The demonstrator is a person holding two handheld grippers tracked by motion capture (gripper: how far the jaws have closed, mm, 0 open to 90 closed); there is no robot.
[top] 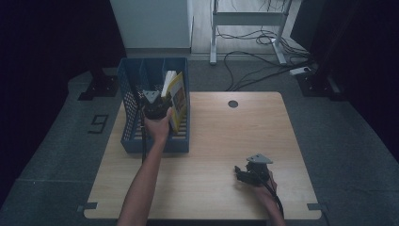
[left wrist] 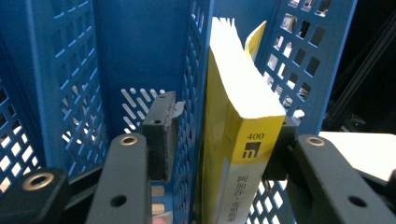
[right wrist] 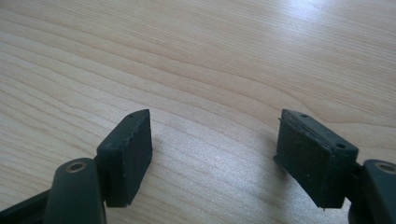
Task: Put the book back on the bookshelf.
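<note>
My left claw (left wrist: 215, 140) has let go of the yellow book (left wrist: 238, 135) in the blue rack (top: 133, 141) at the table's far-left corner, jaws parted; next, back out straight

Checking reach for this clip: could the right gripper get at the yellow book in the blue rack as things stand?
Probably not without moving. The right gripper sits open over the bare table, well apart from the book, and the left gripper already straddles it in the rack.

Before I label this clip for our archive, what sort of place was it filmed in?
Probably a lab or office workroom set up for recording. A plain wooden table stands on grey carpet, loose cables trail across the floor behind it, and a blue file rack holds a yellow book.
</note>
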